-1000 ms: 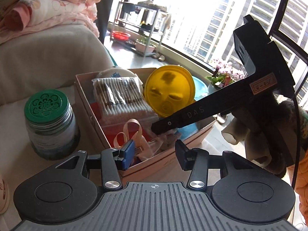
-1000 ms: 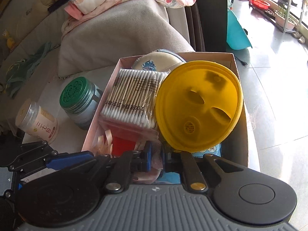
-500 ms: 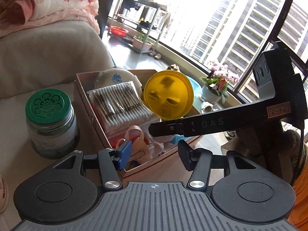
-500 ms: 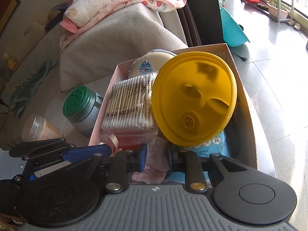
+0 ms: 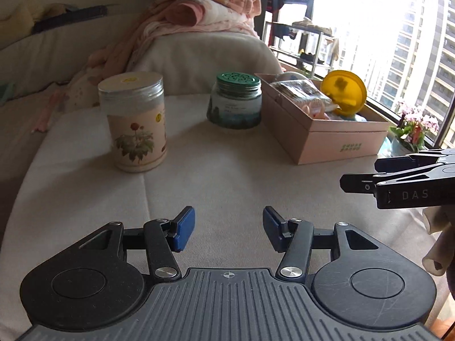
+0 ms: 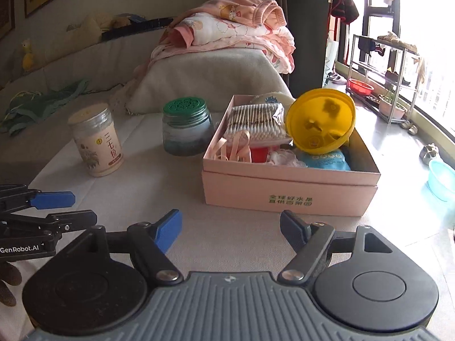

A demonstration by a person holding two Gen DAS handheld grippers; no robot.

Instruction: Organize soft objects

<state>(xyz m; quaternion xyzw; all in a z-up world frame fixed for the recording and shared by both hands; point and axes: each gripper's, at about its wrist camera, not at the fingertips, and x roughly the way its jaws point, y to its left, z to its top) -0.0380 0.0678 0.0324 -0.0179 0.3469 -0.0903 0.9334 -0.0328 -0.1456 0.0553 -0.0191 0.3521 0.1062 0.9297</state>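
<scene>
Left gripper [image 5: 229, 231] hangs low over bare cloth, jaws wide apart, nothing between them. Right gripper [image 6: 230, 228] the same: jaws apart, empty, just short of the pink box [image 6: 287, 191]. Soft items sit inside that box: ribbon loops [image 6: 236, 149] at its near left corner, white lacy fabric [image 6: 284, 157] mid-box, blue soft pack [image 6: 324, 160] to the right, under the leaning yellow lid [image 6: 321, 120]. A cotton swab packet [image 6: 256, 126] lies behind the ribbon. Judgement: box looks loaded and both tools are free, so the step in hand is likely choosing the next soft piece, or finishing. If going back in, come over the near wall from above, pinch the fabric's bulk and not a loose edge, and keep clear of the yellow lid, which looks ready to tip. Surface, left to right: floral tin [image 6: 96, 140], green-lidded glass jar [image 6: 187, 126], then the box, all on a pale cloth-covered cushion [image 5: 227, 176] that probably gives under pressure. Behind, folded pink bedding [image 6: 236, 34] on a grey bolster; green cloth [image 6: 42, 105] far left. Right: tiled floor, metal rack [image 6: 384, 79], bright window, high-rises outside.
</scene>
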